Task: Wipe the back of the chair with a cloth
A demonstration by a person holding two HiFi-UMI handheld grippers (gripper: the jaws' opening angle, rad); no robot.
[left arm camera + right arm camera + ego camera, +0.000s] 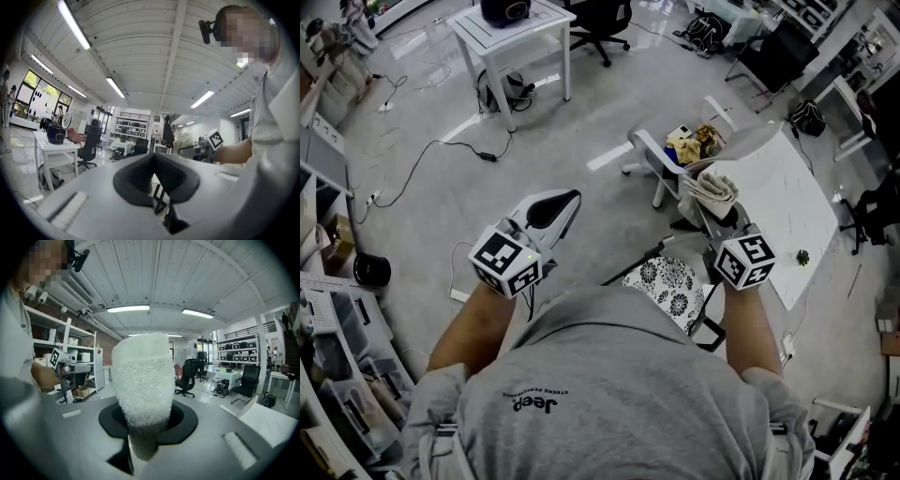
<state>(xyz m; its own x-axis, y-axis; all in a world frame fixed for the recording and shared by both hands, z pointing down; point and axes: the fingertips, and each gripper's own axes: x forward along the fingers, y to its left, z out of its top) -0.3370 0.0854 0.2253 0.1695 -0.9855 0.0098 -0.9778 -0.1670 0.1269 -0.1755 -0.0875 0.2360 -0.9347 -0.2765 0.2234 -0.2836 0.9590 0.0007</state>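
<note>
Head view alone shows chair: patterned seat, black frame, close in front of person, between both grippers. Cloth bunched at right gripper, beyond far edge of seat; touching chair or not, cannot tell. Right gripper view adds what head view hides: jaws clamped on white fluffy cloth, which stands up between them. Left gripper in own view: jaws pressed together, nothing between. Count: two grippers, one cloth, one patterned chair, one white table well apart
</note>
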